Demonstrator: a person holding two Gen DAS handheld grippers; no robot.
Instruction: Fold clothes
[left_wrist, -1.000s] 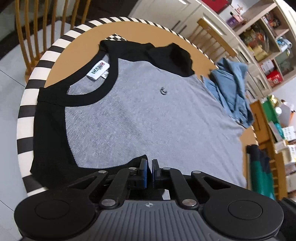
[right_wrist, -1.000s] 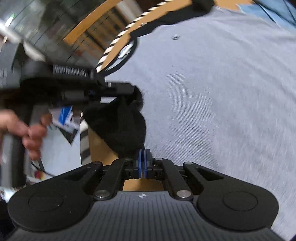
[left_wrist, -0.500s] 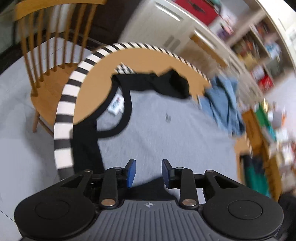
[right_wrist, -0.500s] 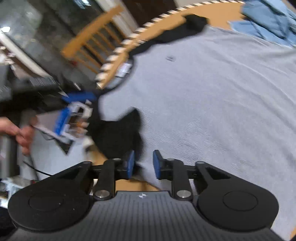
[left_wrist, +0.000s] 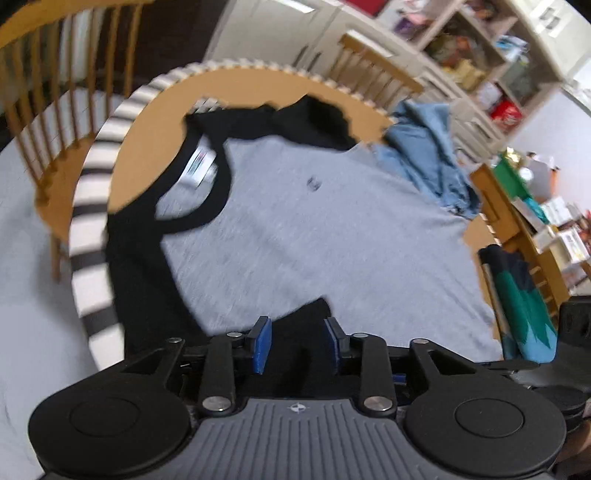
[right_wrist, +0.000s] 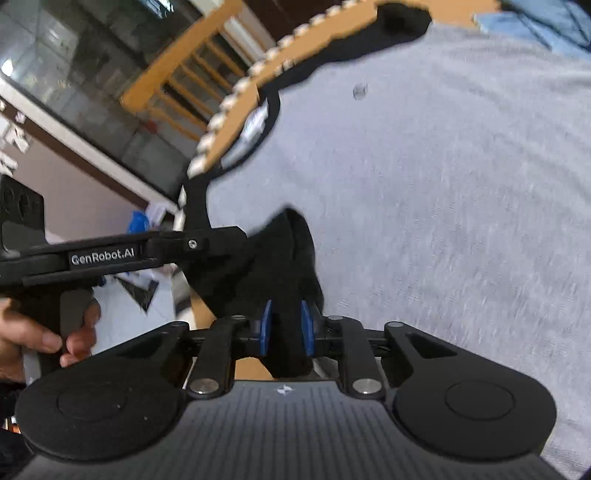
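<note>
Left wrist view: the grey T-shirt (left_wrist: 306, 229) with black sleeves lies spread flat on the round orange surface (left_wrist: 147, 122), collar toward the striped rim. The left hand-held gripper (left_wrist: 295, 345) has its jaws opening, pads apart at a moderate gap, with the near black sleeve (left_wrist: 295, 325) lying between them but not pressed. A crumpled blue garment (left_wrist: 428, 155) sits at the far edge of the surface, touching the shirt's far shoulder. Right wrist view: the right hand-held gripper (right_wrist: 286, 326) stands at a narrow gap; black sleeve cloth (right_wrist: 280, 254) runs between the pads, and whether they press it cannot be told. A person's hand (right_wrist: 33, 336) holds the left tool beside it. Judgement: the near sleeve appears folded in and released. For a clean result, both tools should lift clear without dragging cloth, then take the hem and shoulder at matching points so the next fold runs straight.
</note>
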